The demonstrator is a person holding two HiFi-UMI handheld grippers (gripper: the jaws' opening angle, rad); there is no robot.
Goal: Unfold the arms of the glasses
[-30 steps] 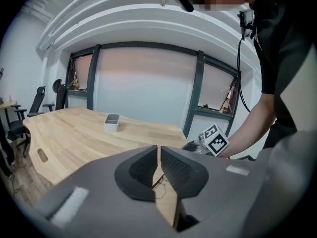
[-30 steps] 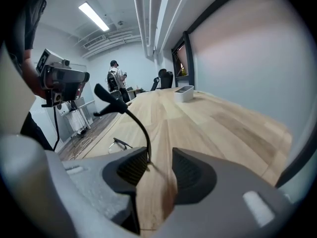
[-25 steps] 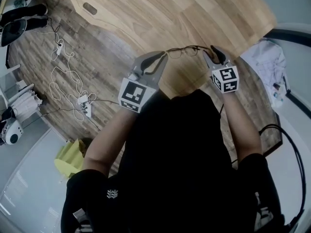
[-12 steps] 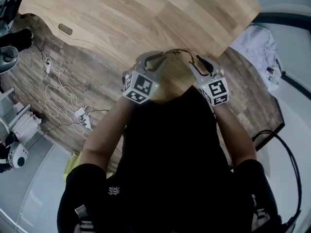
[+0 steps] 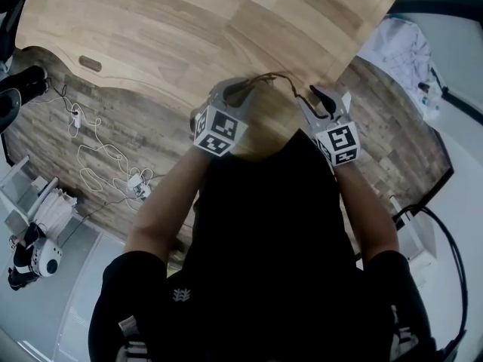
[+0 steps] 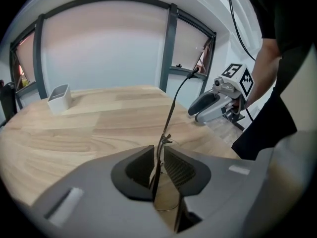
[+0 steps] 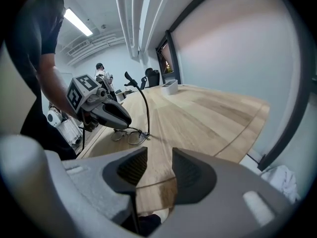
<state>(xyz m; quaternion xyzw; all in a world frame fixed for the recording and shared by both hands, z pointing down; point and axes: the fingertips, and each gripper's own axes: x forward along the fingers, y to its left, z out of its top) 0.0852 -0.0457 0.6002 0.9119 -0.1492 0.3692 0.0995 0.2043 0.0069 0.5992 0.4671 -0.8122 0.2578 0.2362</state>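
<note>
Thin dark-framed glasses (image 7: 126, 137) rest lenses-down on the light wooden table (image 5: 189, 21) near its front edge, and one arm (image 7: 143, 103) stands up from them. My left gripper (image 6: 158, 165) is over the frame. Its jaws stand slightly parted around the hinge, and the pads (image 6: 178, 170) do not press on it. That arm (image 6: 173, 108) rises from the jaws towards the right gripper (image 6: 213, 105). In the head view the glasses (image 5: 272, 78) lie between the left gripper (image 5: 234, 96) and the right gripper (image 5: 326, 105). My right gripper (image 7: 154, 170) is open, empty and a short way from the glasses.
A small white box (image 6: 59, 98) stands far back on the table. On the floor to the left lie cables and a power strip (image 5: 136, 183). A white cloth (image 5: 404, 51) lies at the right, and a person (image 7: 101, 76) stands in the background.
Both grippers have come down towards the table's front edge with the glasses. The right gripper, earlier at the frame's right end, now stands apart from it.
</note>
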